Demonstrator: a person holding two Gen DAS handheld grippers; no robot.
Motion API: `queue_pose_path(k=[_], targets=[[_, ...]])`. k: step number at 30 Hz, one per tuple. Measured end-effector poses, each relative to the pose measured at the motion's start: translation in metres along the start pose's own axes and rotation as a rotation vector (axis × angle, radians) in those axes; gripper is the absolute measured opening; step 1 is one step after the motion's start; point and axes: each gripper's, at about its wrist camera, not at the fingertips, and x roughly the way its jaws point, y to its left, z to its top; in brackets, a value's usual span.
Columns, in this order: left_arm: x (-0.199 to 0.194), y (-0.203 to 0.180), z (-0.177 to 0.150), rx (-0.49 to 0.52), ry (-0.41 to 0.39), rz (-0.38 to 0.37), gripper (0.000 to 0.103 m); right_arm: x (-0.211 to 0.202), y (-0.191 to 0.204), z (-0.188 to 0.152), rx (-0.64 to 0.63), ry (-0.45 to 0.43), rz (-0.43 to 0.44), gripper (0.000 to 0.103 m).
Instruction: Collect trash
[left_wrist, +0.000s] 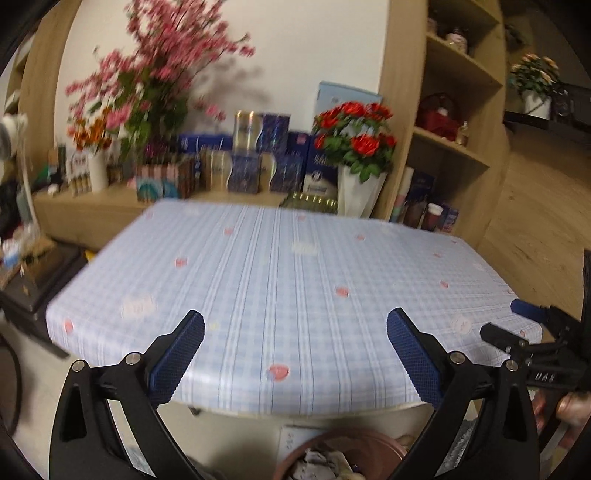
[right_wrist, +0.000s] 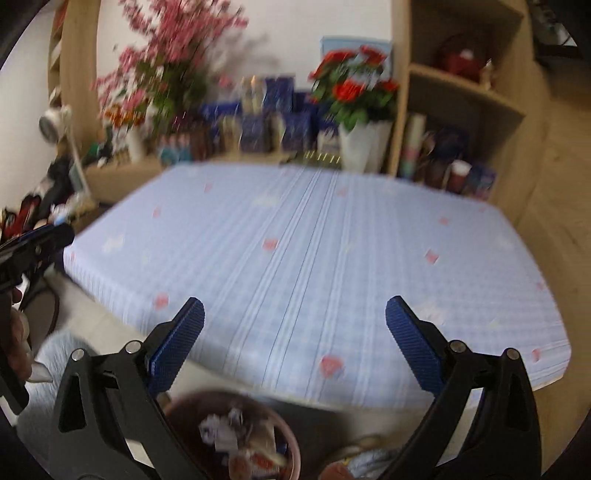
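In the left wrist view, the left gripper (left_wrist: 295, 349) stands with its jaws wide and nothing between them, above the near edge of the table (left_wrist: 280, 280), which wears a blue checked cloth with pink spots. Just below that edge sits one brown round bin (left_wrist: 338, 441) holding crumpled grey-white paper trash (left_wrist: 323, 463). The right gripper (left_wrist: 532, 328) shows at the right side; how far it is spread cannot be told here.

In the right wrist view, the right gripper (right_wrist: 294, 338) is spread wide and holds nothing. The bin (right_wrist: 291, 439) lies below the table (right_wrist: 314, 251) edge, filled with blurred scraps of trash (right_wrist: 236, 439), white, tan and red. Their count is unreadable.
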Motion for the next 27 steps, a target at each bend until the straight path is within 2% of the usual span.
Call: queue_pose_path(k=[4, 9, 12, 27], targets=[[-0.016, -0.014, 0.027, 0.051, -0.063, 0.012, 0.097, -0.02, -0.012, 0.022, 0.032, -0.077, -0.02, 0.097], [-0.028, -0.023, 0.042, 0.081, -0.088, 0.022, 0.097, -0.041, -0.016, 0.033, 0.045, -0.136, -0.041, 0.097], [-0.037, -0.03, 0.045, 0.111, -0.12, 0.062, 0.097, -0.05, -0.015, 0.035, 0.046, -0.161, -0.053, 0.097], [-0.054, -0.039, 0.052, 0.151, -0.153, 0.1, 0.097, -0.064, -0.011, 0.036, 0.052, -0.196, -0.064, 0.097]])
